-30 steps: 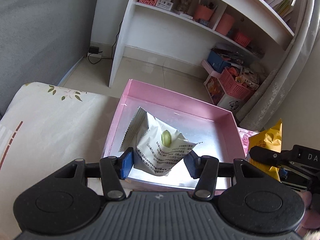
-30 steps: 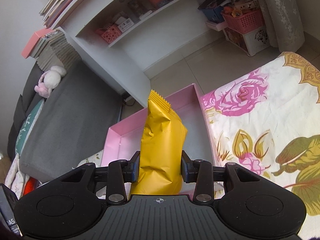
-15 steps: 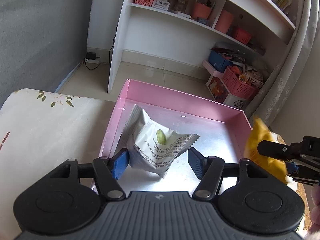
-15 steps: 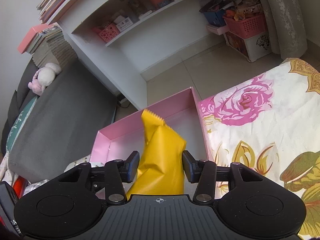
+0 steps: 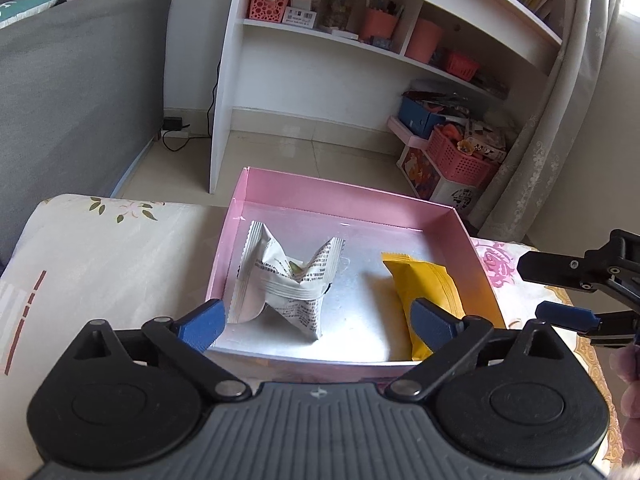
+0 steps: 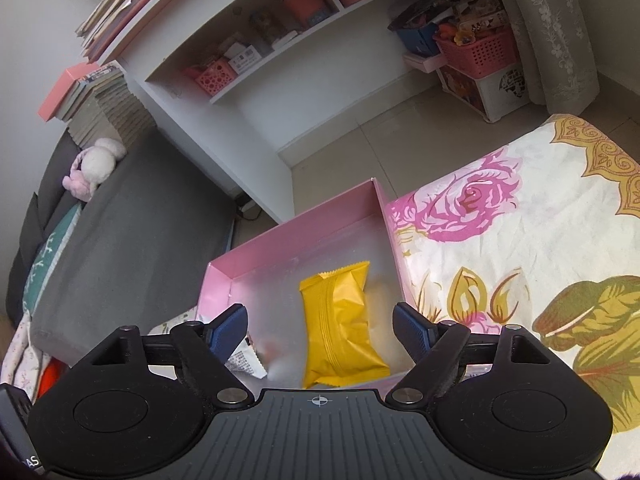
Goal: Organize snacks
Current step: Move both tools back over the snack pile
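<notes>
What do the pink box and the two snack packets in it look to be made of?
Pink box: probably thin cardboard, with straight folded walls; its floor looks silvery and glossy, perhaps foil-lined. White packet: crinkly plastic or foil film with serrated ends and printed text, creased sharply. Yellow packet: smooth film with a satin sheen, a back seam and zigzag ends, puffed like a sealed pillow pack.

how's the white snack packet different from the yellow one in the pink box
The white snack packet is crumpled, its ends sticking up, and covered in printed black text; the yellow snack packet lies flat and smooth with no print showing. The white one sits toward the left of the pink box, the yellow one toward the right. Both are sealed packets with serrated ends, resting on the box's silvery floor, and neither gripper holds them.
</notes>
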`<action>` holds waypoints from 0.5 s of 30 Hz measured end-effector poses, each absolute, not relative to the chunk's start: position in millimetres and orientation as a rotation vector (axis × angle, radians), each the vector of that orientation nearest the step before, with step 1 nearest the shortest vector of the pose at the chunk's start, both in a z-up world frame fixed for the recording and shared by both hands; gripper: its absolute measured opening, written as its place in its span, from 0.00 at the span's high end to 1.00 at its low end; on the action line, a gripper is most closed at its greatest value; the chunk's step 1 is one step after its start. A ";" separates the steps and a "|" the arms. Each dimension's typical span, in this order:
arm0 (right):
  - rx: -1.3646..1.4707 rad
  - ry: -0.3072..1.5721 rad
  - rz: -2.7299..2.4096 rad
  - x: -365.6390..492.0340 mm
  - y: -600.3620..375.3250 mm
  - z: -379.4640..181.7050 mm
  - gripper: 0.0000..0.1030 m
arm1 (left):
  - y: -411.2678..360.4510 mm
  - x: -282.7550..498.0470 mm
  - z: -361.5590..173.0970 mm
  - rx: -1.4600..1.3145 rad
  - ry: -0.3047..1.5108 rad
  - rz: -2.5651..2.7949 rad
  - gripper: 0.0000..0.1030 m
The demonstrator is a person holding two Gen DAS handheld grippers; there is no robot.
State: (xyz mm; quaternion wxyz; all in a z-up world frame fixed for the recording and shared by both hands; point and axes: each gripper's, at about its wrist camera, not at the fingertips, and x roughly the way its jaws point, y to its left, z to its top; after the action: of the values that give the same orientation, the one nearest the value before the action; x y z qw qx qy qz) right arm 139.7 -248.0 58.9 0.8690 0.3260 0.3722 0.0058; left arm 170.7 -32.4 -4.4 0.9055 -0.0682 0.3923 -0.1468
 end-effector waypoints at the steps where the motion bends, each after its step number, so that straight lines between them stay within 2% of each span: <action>1: 0.677 0.782 0.013 136.3 -247.5 61.3 0.19 | -31.1 166.9 -2.9 -0.141 0.814 -0.303 0.02; 15: 0.574 0.857 0.057 83.9 -226.4 85.3 0.10 | -11.1 116.7 6.5 -0.085 0.894 -0.269 0.00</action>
State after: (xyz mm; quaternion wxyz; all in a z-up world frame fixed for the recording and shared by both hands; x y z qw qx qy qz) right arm 83.9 -226.4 85.3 0.8697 0.2743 0.4095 0.0270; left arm 116.7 -11.1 6.5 0.8922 -0.0410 0.4308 -0.1296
